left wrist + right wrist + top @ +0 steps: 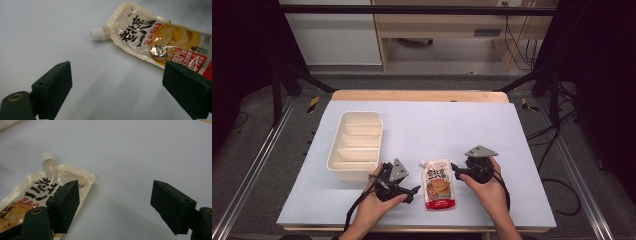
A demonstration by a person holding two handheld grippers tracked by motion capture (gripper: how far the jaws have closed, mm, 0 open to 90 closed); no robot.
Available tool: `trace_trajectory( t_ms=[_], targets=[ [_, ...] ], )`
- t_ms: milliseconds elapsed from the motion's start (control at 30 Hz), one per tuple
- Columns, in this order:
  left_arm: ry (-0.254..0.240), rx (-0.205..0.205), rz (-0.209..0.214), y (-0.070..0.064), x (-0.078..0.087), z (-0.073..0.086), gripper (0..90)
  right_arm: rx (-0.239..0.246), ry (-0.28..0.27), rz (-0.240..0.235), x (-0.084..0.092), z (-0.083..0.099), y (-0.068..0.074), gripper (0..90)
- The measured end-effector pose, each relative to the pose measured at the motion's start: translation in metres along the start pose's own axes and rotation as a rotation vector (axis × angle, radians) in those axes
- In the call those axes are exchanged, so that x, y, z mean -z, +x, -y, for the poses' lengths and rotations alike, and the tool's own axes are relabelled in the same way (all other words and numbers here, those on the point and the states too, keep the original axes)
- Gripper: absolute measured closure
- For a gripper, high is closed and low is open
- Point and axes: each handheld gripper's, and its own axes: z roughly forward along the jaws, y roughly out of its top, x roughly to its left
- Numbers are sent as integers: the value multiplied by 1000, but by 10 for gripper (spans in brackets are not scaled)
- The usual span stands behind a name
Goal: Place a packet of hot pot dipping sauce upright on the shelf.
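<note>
The pouch (439,183) is lying flat near the table's (512,150) near edge, between the left gripper (412,190) and right gripper (455,169), both standing wide, holding nothing.

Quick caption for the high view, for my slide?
Two hand-held grippers, left and right, both open, flank a spouted sauce pouch lying flat on the table beside a cream divided tray.

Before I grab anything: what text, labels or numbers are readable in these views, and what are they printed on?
"80%": white on the red panel of the spouted pouch, left gripper view.
Large black brush-style Chinese characters on the pouch front: visible, but I cannot make them out reliably.
Small print and red characters on the pouch: too small or blurred.
Compartment tray: no text.
</note>
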Motion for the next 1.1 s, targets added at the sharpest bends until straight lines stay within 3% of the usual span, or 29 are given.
trace_trajectory(
  t_ms=[100,233,367,400,500,633,733,800,867,967,1100],
  targets=[
    [10,-2,1,0,-2,1,72,0,0,19,1,0,-1,295],
    [0,-9,-2,-1,0,1,57,5,-3,4,5,-2,0,364],
    [2,-6,-11,1,0,1,55,60,-37,-16,15,-20,7,414],
    [2,-4,-11,1,0,2,55,95,-40,-12,16,-26,9,431],
    [5,3,-15,2,1,2,57,147,-14,-22,11,-43,12,455],
    [2,2,-26,3,6,2,59,129,-18,-88,-2,-52,14,515],
    [-6,47,-3,7,7,3,65,103,-29,-125,-9,-45,14,564],
    [-6,84,16,11,5,4,75,98,10,-158,-13,-41,14,576],
    [-4,107,24,14,3,5,76,70,15,-174,-15,-37,13,585],
    [3,87,9,14,3,4,76,65,29,-191,-18,-33,14,574],
    [16,78,31,9,1,4,76,63,61,-187,-23,-28,16,537]
  ],
)
